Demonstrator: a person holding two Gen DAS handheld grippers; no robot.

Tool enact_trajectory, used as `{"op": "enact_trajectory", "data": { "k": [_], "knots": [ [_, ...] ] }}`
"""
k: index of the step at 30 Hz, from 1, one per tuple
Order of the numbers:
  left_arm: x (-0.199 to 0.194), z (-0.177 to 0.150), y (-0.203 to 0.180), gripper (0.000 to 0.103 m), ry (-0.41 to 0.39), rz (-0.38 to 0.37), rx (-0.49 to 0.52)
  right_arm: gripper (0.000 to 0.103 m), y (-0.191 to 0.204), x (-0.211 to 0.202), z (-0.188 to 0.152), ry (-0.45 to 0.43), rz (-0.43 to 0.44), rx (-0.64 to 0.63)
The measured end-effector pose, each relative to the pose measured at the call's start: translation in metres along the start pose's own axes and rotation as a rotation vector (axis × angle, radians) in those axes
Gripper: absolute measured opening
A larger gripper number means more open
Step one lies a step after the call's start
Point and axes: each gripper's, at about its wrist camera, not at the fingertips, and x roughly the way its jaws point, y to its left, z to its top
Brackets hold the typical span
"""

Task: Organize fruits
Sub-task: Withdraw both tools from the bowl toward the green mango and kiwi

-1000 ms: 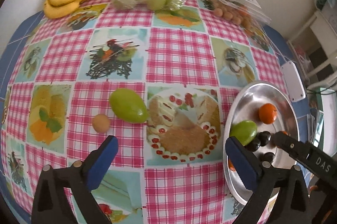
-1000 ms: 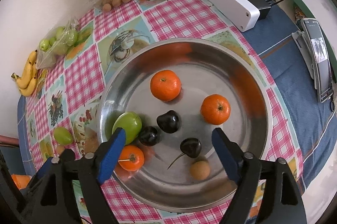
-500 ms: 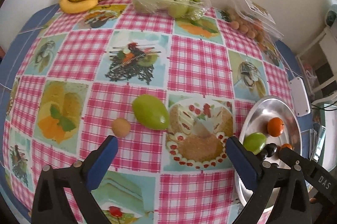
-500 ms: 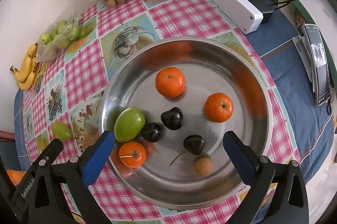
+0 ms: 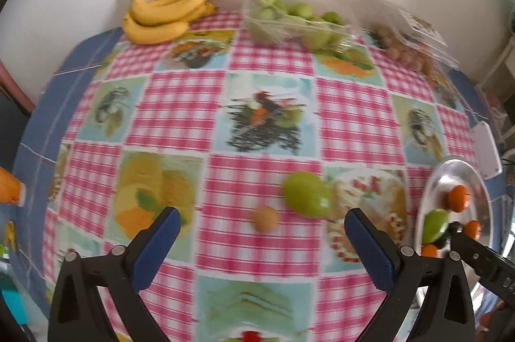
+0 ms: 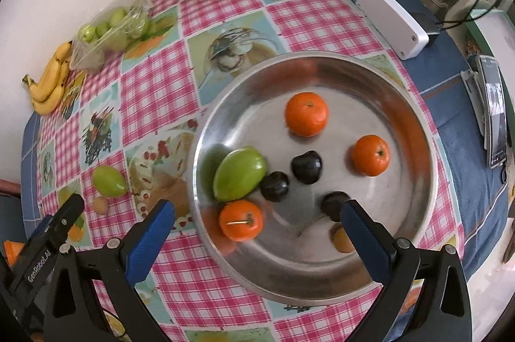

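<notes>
A green mango (image 5: 307,195) and a small tan longan (image 5: 265,219) lie on the checked tablecloth (image 5: 180,113), just ahead of my open, empty left gripper (image 5: 260,232). The steel bowl (image 6: 415,207) holds a green mango (image 6: 239,173), three oranges (image 6: 306,114), dark plums (image 6: 306,165) and a longan (image 6: 341,240). My right gripper (image 6: 257,226) is open and empty above the bowl's near side. The loose mango (image 6: 108,181) and longan (image 6: 100,205) also show in the right wrist view, left of the bowl.
Bananas (image 5: 167,12), a bag of green fruit (image 5: 296,17) and a clear box of longans (image 5: 408,46) line the far edge by the wall. A white power box (image 6: 391,18) and a phone (image 6: 495,116) lie right of the bowl.
My left gripper has swung left and back, so the loose mango and longan now sit between its fingers. My right gripper has opened wider and pulled back from the bowl.
</notes>
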Motion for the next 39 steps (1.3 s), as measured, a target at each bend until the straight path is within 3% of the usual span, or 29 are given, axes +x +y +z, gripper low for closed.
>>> {"op": "enact_trajectory", "data": {
  "k": [15, 39],
  "knots": [
    [-0.001, 0.006, 0.068, 0.103, 0.002, 0.007, -0.154, 0.103, 0.065, 0.007, -0.01, 0.014, 0.026, -0.104],
    [0.021, 0.006, 0.105, 0.103, 0.066, -0.008, -0.267, 0.103, 0.134, 0.049, -0.014, 0.05, 0.072, -0.187]
  ]
}}
